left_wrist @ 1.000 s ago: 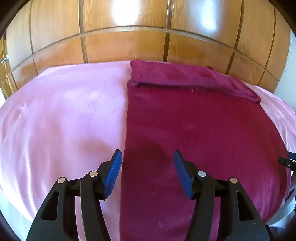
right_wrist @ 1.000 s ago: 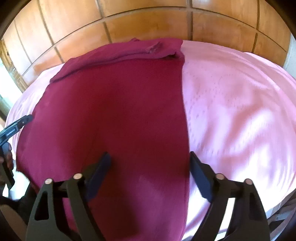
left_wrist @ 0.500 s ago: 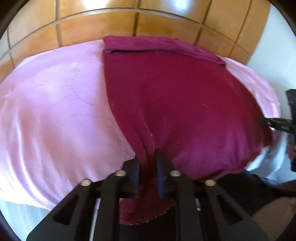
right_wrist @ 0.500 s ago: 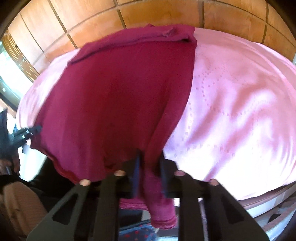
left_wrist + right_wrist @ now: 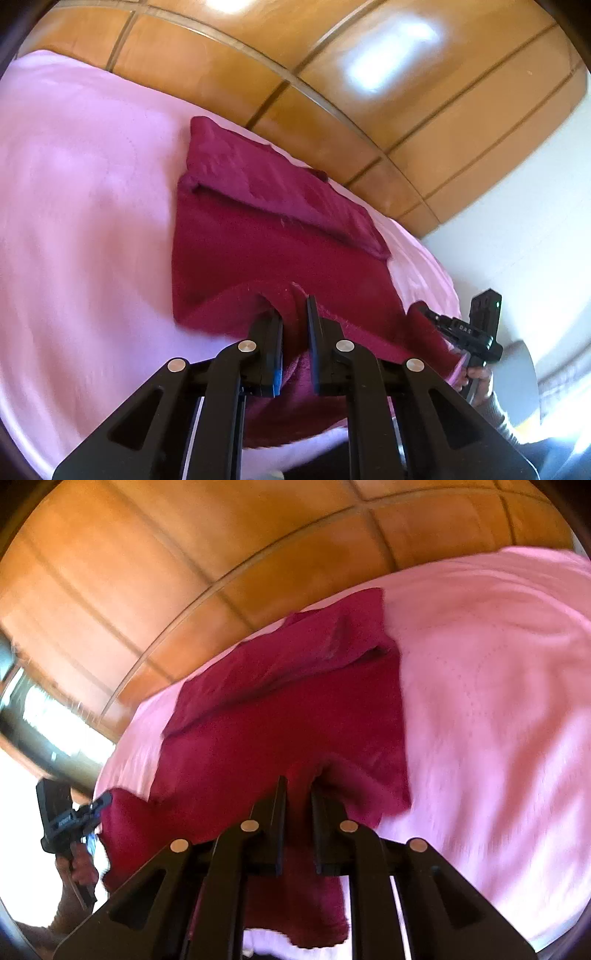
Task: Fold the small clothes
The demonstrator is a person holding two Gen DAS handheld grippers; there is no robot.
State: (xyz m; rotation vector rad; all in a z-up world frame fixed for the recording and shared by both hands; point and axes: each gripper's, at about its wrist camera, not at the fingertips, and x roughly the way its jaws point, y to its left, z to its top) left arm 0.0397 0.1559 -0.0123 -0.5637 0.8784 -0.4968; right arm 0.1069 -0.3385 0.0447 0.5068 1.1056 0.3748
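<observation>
Maroon fleecy cloth (image 5: 266, 236) hides our pad faces: left gripper (image 5: 294, 314) and right gripper (image 5: 298, 794), just closed, each pinch its near hem, lifted above the pink bedspread's (image 5: 74, 206) near edge; motion blurs the weave.

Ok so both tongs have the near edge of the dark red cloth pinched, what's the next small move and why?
Probably carry both corners forward, toward the folded band at the far end. The left tongs and right tongs are each shut on the dark red cloth, its near edge is lifted off the pink bedspread, and the far half lies flat.
</observation>
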